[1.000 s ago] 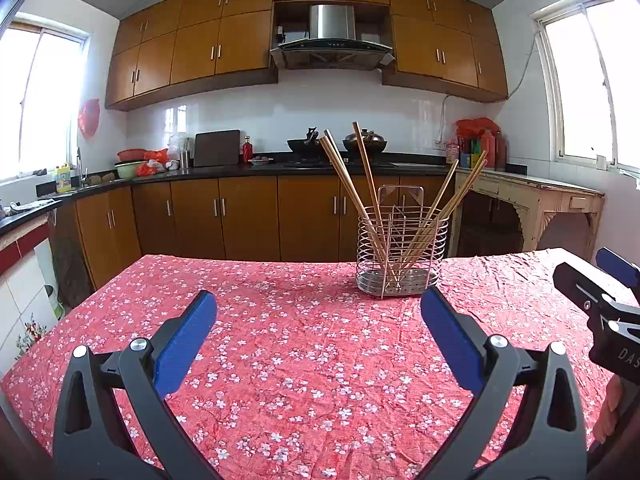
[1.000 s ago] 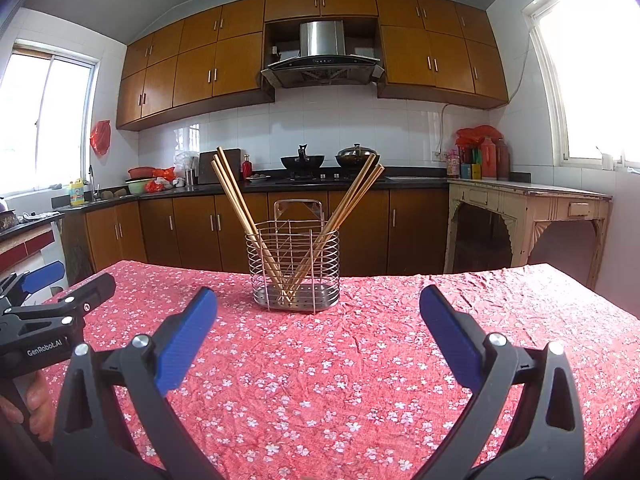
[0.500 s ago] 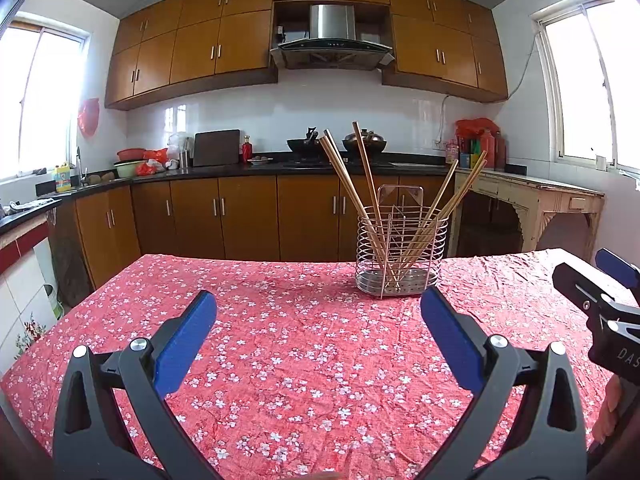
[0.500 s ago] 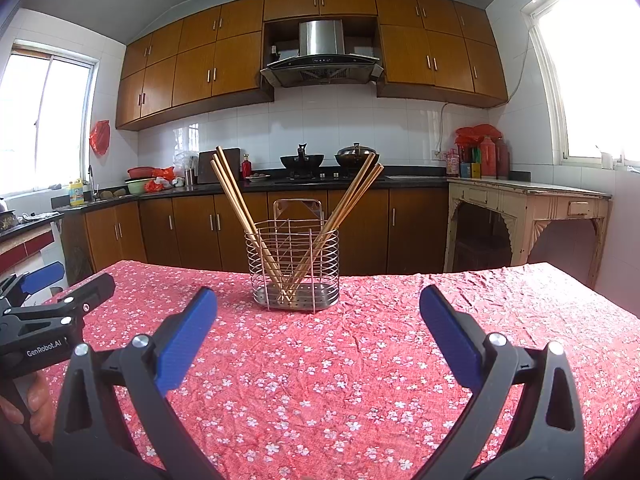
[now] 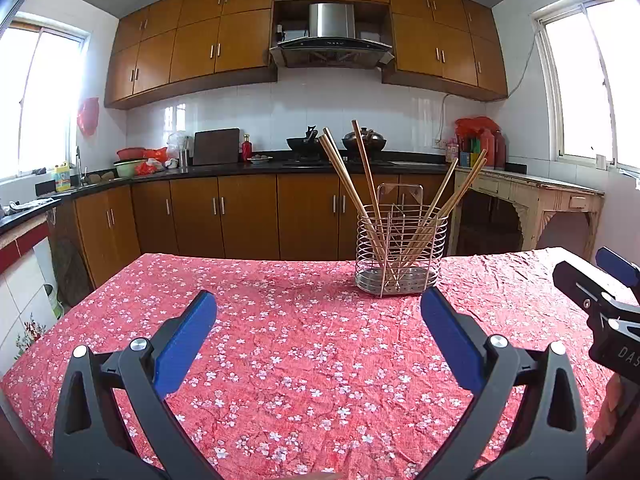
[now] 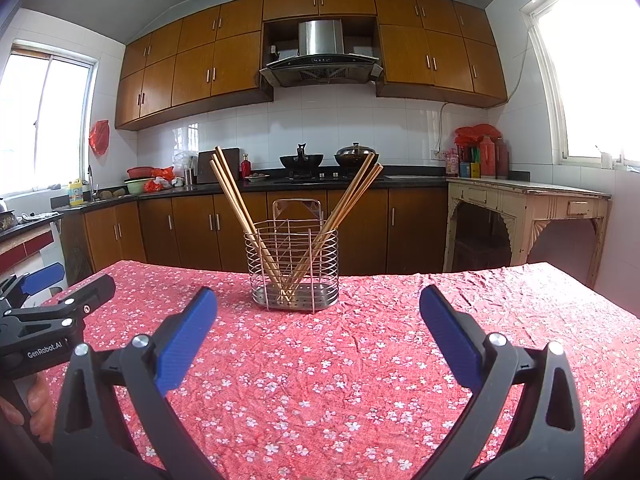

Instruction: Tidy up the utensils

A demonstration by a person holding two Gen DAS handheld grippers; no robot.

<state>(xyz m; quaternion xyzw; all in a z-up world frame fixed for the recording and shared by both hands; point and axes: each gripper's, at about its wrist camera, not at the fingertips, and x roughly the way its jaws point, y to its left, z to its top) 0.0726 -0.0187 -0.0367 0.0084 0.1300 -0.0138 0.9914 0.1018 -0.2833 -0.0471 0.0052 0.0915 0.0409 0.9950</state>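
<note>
A wire utensil basket [image 5: 401, 256] stands upright on the red flowered tablecloth [image 5: 304, 344], also in the right wrist view [image 6: 295, 270]. Several wooden chopsticks [image 5: 352, 188] lean in it, some to the left and some to the right [image 6: 236, 208]. My left gripper [image 5: 318, 312] is open and empty, short of the basket and to its left. My right gripper [image 6: 318, 312] is open and empty, straight in front of the basket. Each gripper shows at the edge of the other's view: the right one [image 5: 600, 280] and the left one [image 6: 52, 292].
Brown kitchen cabinets with a black counter [image 5: 224, 170] run behind the table. A worn cream side table [image 6: 528, 204] stands at the right wall. The table's far edge lies just behind the basket.
</note>
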